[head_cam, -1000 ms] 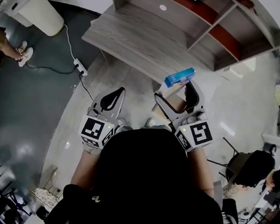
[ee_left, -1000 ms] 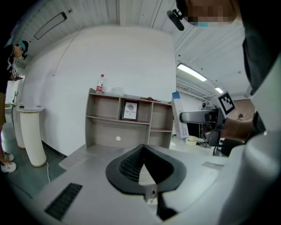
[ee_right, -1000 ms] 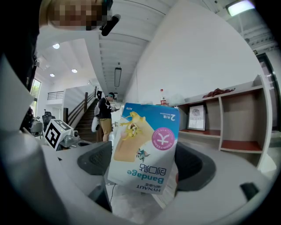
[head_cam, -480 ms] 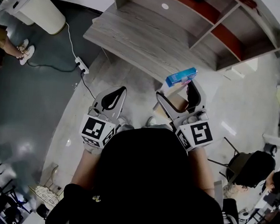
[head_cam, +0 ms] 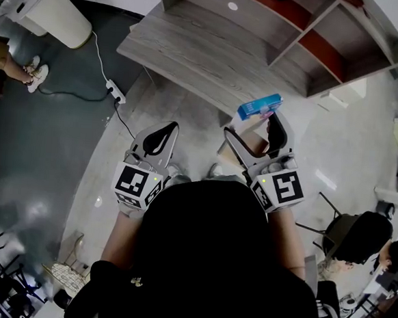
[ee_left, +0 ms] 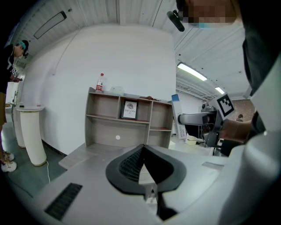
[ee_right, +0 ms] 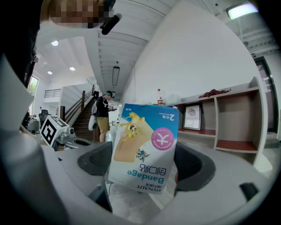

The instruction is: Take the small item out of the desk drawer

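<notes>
My right gripper [head_cam: 254,122] is shut on a small blue and white bandage box [head_cam: 259,106], which it holds in the air in front of the grey wooden desk [head_cam: 194,48]. In the right gripper view the box [ee_right: 145,149] stands upside down between the two dark pads and fills the middle of the picture. My left gripper [head_cam: 161,137] hovers beside it, shut, with nothing between its jaws [ee_left: 142,148]. A brownish box-like shape [head_cam: 253,145], perhaps the drawer, shows under the desk's front edge behind the right jaws.
A shelf unit with red boards [head_cam: 312,33] stands on the desk's back, with a bottle [ee_left: 100,82] on its top. A white cylinder appliance [head_cam: 53,9] and a power strip [head_cam: 115,95] lie at the left. People are at the left edge [head_cam: 14,65] and lower right [head_cam: 357,236].
The right gripper with the box has drifted slightly up and to the right. The left gripper has hardly moved.
</notes>
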